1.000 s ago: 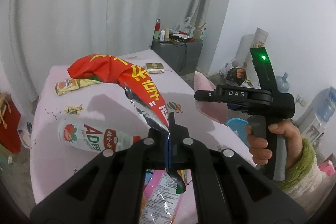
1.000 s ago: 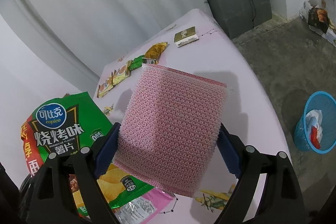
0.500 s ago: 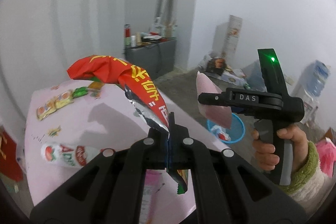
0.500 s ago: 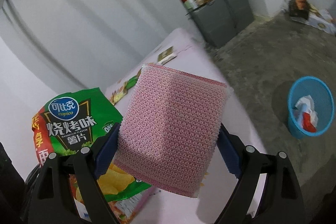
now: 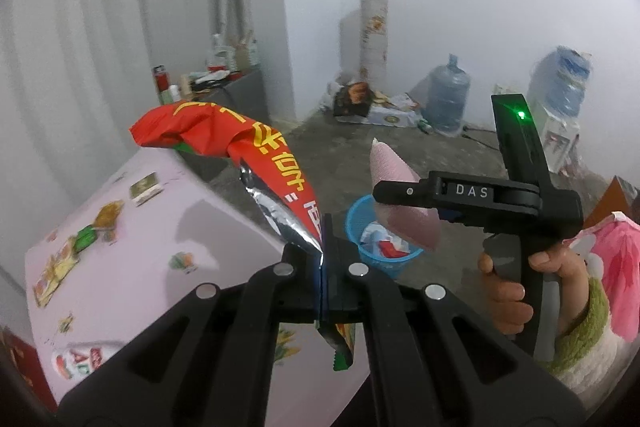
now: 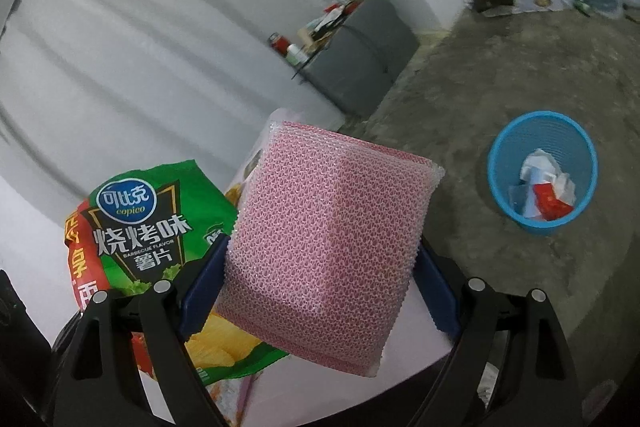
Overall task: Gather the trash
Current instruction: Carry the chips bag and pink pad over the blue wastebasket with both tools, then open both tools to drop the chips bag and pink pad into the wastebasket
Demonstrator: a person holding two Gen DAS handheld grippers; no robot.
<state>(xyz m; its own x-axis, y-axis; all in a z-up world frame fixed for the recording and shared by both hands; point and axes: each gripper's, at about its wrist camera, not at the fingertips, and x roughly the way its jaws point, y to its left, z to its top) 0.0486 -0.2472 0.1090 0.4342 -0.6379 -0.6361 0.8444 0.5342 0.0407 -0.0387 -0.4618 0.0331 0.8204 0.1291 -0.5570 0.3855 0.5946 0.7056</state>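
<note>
My left gripper is shut on a red and green crisp bag and holds it up over the table's right edge. The bag also shows in the right wrist view. My right gripper is shut on a pink mesh foam sleeve, also seen in the left wrist view. A blue bin with wrappers in it stands on the floor to the right; in the left wrist view the blue bin lies just beyond both grippers.
The pink table carries a drink bottle, several snack wrappers and a small box. A grey cabinet, water jugs and floor clutter stand beyond. A pink flowered cloth is at right.
Both grippers have swung right, away from the table toward the floor. The blue bin has come closer to centre in both views. Both grips are unchanged.
</note>
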